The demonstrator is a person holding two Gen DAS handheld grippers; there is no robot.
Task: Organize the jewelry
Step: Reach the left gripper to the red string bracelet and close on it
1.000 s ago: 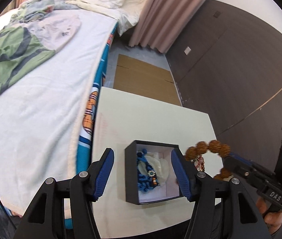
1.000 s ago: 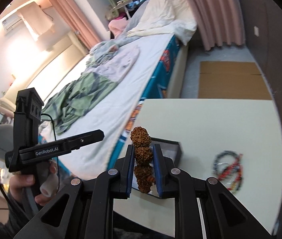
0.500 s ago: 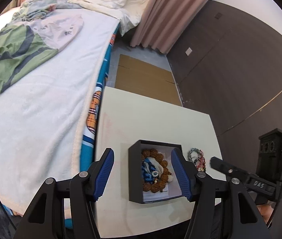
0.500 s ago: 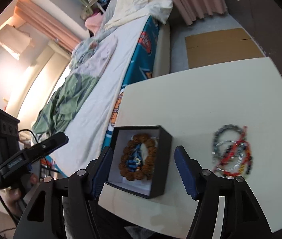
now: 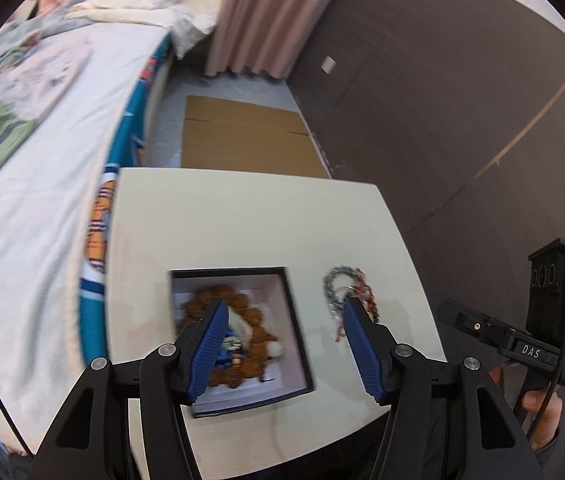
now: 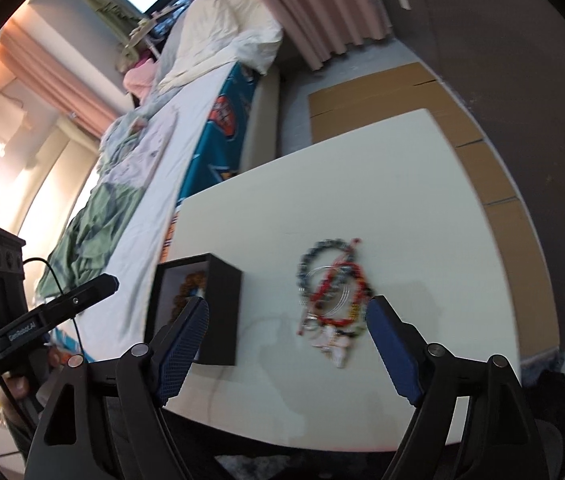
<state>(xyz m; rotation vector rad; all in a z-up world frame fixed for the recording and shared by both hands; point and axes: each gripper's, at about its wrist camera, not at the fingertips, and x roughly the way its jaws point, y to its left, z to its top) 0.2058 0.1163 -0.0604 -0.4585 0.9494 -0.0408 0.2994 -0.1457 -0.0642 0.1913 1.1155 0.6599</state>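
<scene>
A black jewelry box (image 5: 294, 320) with a white lining sits on the cream table (image 5: 242, 224). A brown bead bracelet (image 5: 254, 320) lies inside it around blue beads. The box also shows in the right wrist view (image 6: 222, 300). A tangle of grey, red and silver bracelets (image 6: 334, 292) lies on the table right of the box; it also shows in the left wrist view (image 5: 346, 288). My left gripper (image 5: 284, 348) is open and empty above the box. My right gripper (image 6: 286, 344) is open and empty, just in front of the tangle.
A bed (image 5: 42, 140) with white sheet and green clothes runs along the table's left side. Flat cardboard (image 5: 242, 136) lies on the floor beyond the table. A dark wall (image 5: 462, 100) stands on the right. The table's near edge is close below both grippers.
My right gripper opened and let the brown bead bracelet drop into the box, then swung right toward the bracelet tangle. My left gripper stayed open and drifted right.
</scene>
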